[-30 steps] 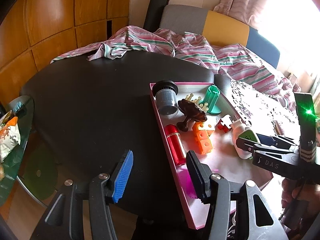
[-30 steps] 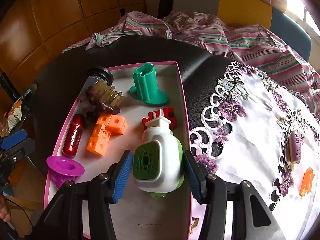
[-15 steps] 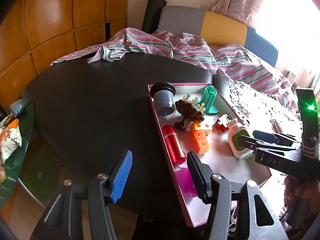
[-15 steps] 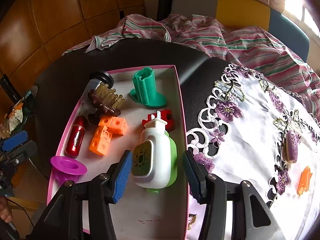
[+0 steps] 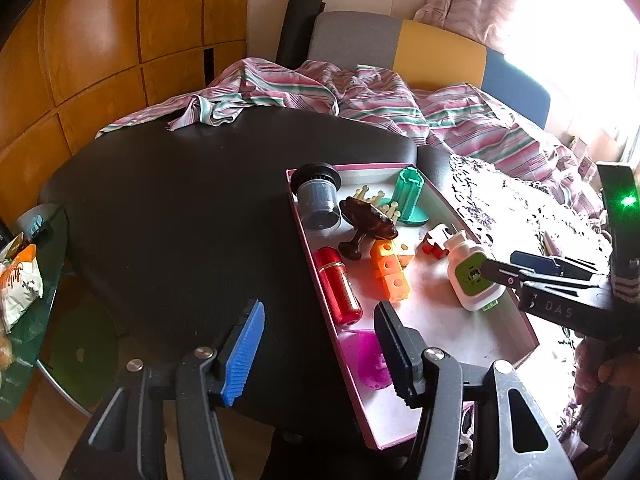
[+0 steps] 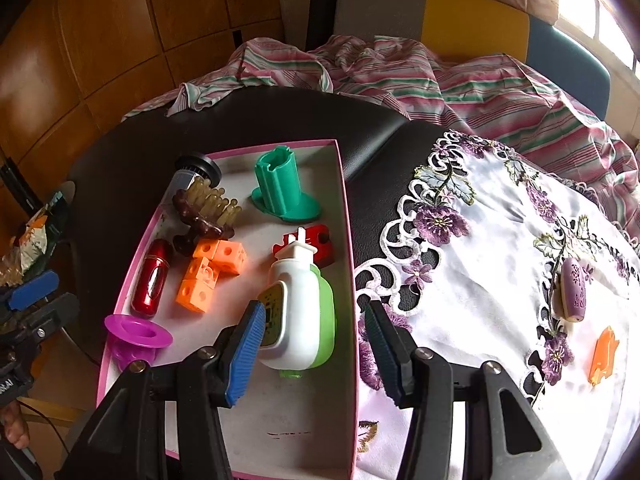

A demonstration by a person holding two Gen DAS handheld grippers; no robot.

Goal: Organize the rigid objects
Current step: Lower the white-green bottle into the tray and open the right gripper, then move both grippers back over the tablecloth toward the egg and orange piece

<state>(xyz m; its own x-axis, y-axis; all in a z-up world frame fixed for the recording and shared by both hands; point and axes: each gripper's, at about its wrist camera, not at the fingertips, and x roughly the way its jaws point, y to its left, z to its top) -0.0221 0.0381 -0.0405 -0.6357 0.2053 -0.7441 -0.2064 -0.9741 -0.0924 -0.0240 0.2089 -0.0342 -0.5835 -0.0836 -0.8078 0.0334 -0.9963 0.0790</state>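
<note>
The right gripper (image 6: 314, 346), jaws apart, is releasing the white-and-green bottle (image 6: 300, 320) into the pink tray (image 6: 347, 216). The next move calls for a clean withdrawal toward the purple piece (image 6: 573, 295) on the embroidered cloth (image 6: 480, 280). The left gripper (image 5: 320, 350) is hovering apart, empty, beside the magenta cup (image 5: 370, 354). The red block (image 6: 316, 240) is crowding the bottle.

Dispenser (image 6: 300, 312) in tray (image 6: 344, 216); cloth (image 6: 500, 280) right of tray.

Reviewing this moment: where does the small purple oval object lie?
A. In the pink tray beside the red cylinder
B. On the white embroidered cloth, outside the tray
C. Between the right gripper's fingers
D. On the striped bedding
B: the purple oval object lies on the white embroidered cloth, well right of the pink tray.
</note>
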